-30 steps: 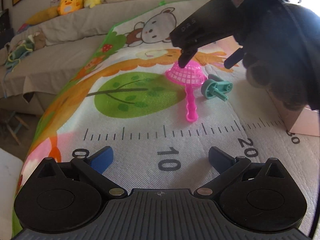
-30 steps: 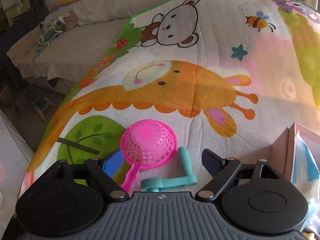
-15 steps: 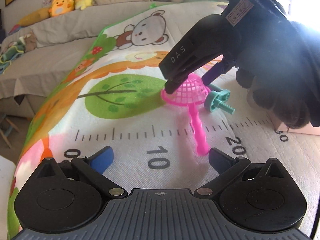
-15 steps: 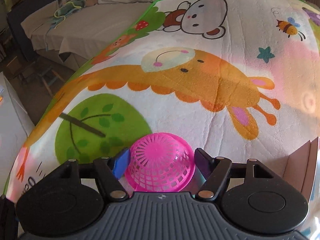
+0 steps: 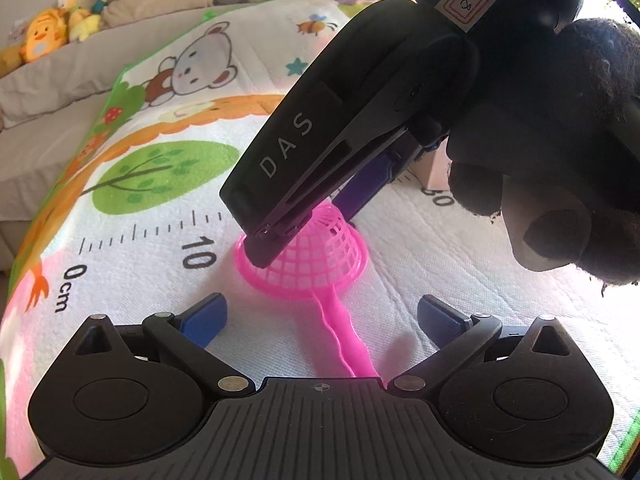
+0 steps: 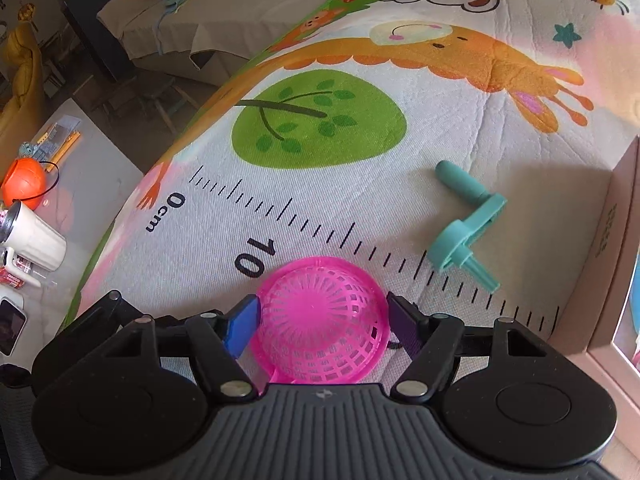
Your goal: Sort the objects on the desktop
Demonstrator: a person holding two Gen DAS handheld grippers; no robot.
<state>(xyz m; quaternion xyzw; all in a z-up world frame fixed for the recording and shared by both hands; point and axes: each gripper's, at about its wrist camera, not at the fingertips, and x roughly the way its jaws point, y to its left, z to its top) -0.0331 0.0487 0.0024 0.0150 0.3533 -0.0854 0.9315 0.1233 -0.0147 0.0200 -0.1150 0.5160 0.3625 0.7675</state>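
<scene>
The right gripper point(image 6: 322, 322) has its jaws pressed against either side of the pink strainer point(image 6: 322, 320), which sits dome-up on the play mat point(image 6: 360, 200) next to the "10" mark of the printed ruler. From the left-hand view the right gripper point(image 5: 304, 216) comes down steeply over the mesh bowl of the strainer point(image 5: 316, 260), one finger at the near rim, the other behind it. The left gripper point(image 5: 320, 312) hangs low with its jaws wide and nothing between them; the strainer's handle point(image 5: 348, 344) runs toward it across the mat.

What worries me is the grip itself. The bowl is thin, springy mesh and round, so I'd guess a hard squeeze could buckle it or make it pop out sideways, and a soft one could let it slip as it lifts. The long handle sticks out unsupported, so the strainer may swing or tip once it leaves the mat. It could also catch on the left gripper, which sits right over the handle's end.

The teal crank point(image 6: 466, 228) lies on the mat well to the right, near the cardboard box point(image 6: 616, 220). If the strainer is bound for that box, a dangling handle might knock the crank or snag the box wall.
</scene>
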